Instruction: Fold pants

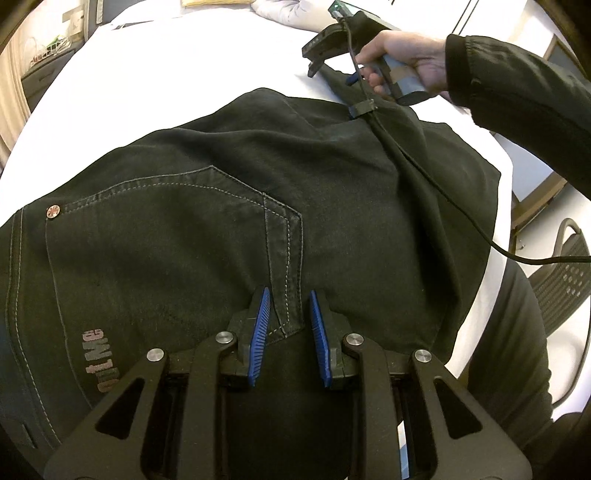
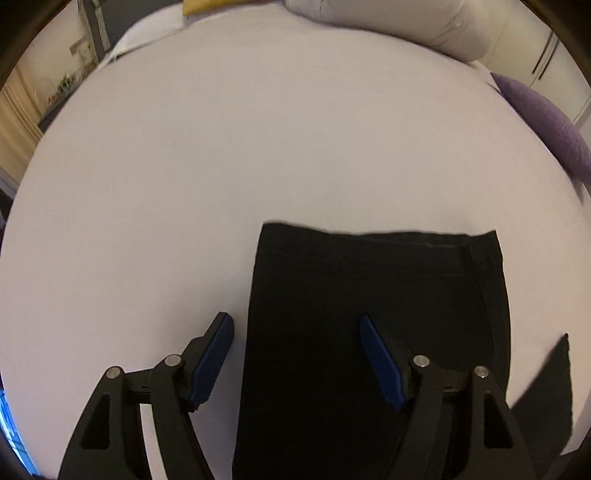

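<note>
Black jeans (image 1: 221, 184) lie on the white bed sheet (image 1: 184, 74), back pocket up, with a copper rivet and a printed logo at the left. My left gripper (image 1: 289, 314) is shut on the jeans' near edge, its blue pads either side of a stitched seam. A leg runs to the far right, where a hand (image 1: 406, 59) holds my right gripper (image 1: 332, 74) over it. In the right wrist view that leg's end (image 2: 369, 295) lies flat, hem farthest away. My right gripper (image 2: 295, 332) stands open above its left edge, one finger over the sheet (image 2: 221, 147), the other over the fabric.
A white pillow (image 2: 406, 22) and a purple cushion (image 2: 546, 125) lie at the bed's far and right sides. A black cable (image 1: 443, 199) trails from the right gripper across the jeans. A mesh chair (image 1: 569, 273) stands beside the bed at the right.
</note>
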The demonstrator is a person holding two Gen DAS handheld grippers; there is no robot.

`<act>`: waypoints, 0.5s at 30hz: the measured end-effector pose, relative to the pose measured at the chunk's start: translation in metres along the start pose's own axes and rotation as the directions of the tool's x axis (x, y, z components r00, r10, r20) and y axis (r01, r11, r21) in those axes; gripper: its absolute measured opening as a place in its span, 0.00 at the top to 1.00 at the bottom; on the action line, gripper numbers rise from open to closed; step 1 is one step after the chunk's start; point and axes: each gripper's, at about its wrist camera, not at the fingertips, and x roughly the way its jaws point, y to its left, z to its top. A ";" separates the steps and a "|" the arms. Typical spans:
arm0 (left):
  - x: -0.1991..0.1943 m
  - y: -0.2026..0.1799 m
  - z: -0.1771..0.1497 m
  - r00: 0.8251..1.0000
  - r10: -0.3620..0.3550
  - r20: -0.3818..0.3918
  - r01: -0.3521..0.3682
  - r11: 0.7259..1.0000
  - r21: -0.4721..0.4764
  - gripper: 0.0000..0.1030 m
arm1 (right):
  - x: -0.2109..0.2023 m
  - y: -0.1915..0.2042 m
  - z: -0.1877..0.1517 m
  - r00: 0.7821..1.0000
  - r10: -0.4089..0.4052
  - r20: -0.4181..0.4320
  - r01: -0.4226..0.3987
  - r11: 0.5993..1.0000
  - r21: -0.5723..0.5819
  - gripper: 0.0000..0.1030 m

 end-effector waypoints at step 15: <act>0.006 -0.017 0.007 0.999 0.049 -0.018 -0.048 0.998 0.047 0.79 | -0.128 -0.212 -0.095 0.873 0.265 0.409 -0.442 0.784 0.435 0.94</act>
